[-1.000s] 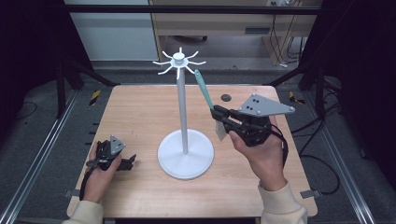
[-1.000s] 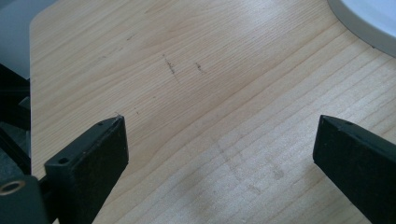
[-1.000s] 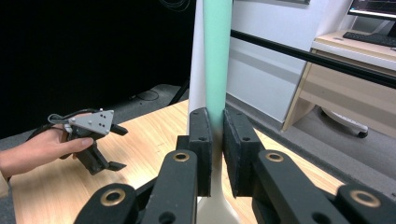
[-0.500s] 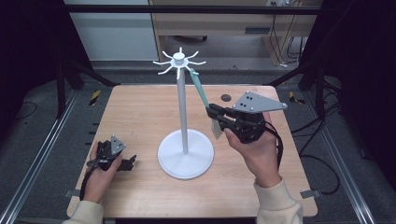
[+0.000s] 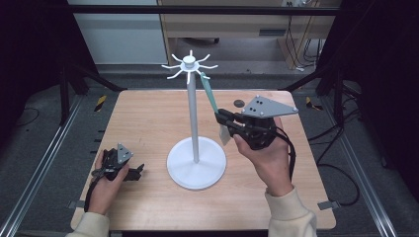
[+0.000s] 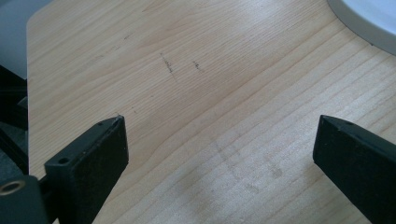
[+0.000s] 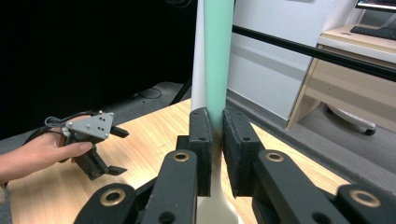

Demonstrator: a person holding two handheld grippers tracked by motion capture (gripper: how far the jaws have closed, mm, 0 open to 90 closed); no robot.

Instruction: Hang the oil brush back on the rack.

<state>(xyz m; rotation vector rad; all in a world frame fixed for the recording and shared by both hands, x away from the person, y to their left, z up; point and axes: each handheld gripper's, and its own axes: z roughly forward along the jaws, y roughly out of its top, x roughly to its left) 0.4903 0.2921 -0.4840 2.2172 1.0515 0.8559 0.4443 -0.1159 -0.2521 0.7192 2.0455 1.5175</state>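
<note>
A teal-handled utensil is clamped between the jaws of the right gripper, its top leaning against a hook of the white stand, its pale lower end hanging above the stand's base. The left gripper is rested on the wooden table, jaws spread wide, nothing between them.

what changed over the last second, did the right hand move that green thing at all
Barely. The right gripper, shut on the green utensil, shifted slightly up the picture toward the stand, bringing the utensil's top end close under one of the hooks. Nothing was taken or let go. The left gripper stayed open, resting on the table; the stand did not move.
</note>
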